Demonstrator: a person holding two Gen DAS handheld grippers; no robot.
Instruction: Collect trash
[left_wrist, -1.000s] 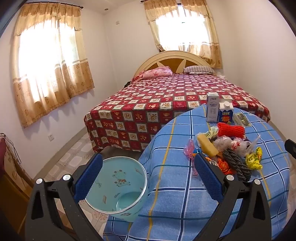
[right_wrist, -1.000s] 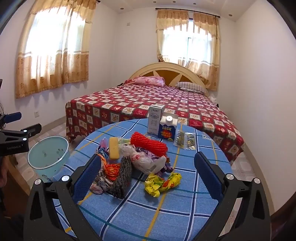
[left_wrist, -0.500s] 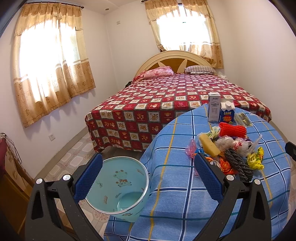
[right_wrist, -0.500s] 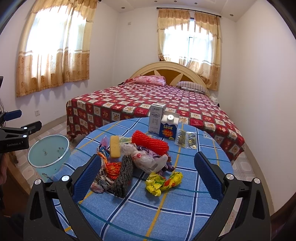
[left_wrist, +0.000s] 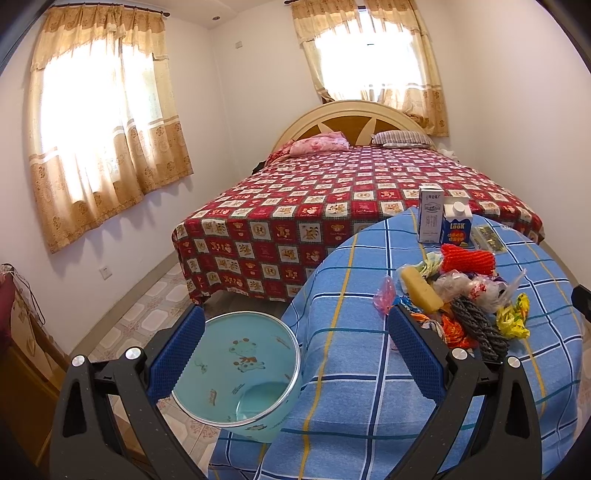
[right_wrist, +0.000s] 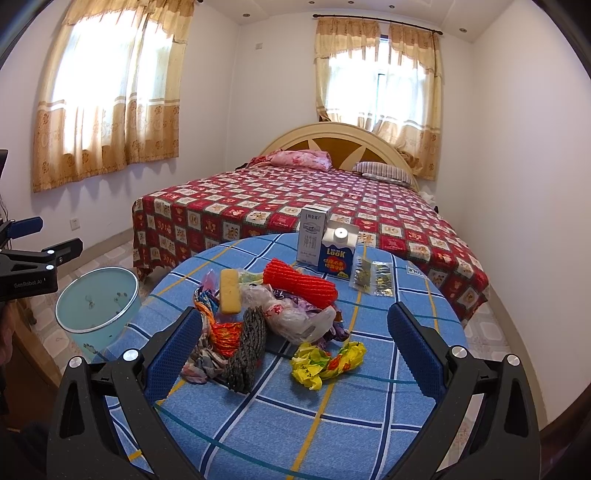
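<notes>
Right gripper (right_wrist: 291, 360) hovers low over the near edge of the table (right_wrist: 332, 424), jaws wide apart, nothing held. Just ahead of it sits the trash pile: yellow wrapper (right_wrist: 327, 363) nearest and loose on the cloth, dark mesh roll (right_wrist: 247, 354) left of it beside the orange foil (right_wrist: 225, 334). Behind those, a clear bag (right_wrist: 295, 317), yellow sponge (right_wrist: 229, 291), red net (right_wrist: 301, 286). Farther back two cartons (right_wrist: 327, 245) stand upright, flat packets (right_wrist: 371, 282) to their right.

Left gripper (left_wrist: 295, 363) is also spread open and empty, off the table's left side, roughly above the bin (left_wrist: 236, 373) — bin looks empty, stands on the floor right against the hanging cloth. Bed (left_wrist: 351, 192) beyond, well apart.

Step in hand, as I read it: first pick, nothing collected yet. Best bet is the yellow wrapper — closest, separate from the heap, sits between the right jaws' line already. Come down so one finger lands each side of the crumple, close on its thick middle, not a loose corner. Keep the tips just off the cloth or the tablecloth gets pinched too. Light stuff, can slip; squeeze fully before lifting. The bin is down left, so carry across over the pile without dragging anything off the edge.
</notes>
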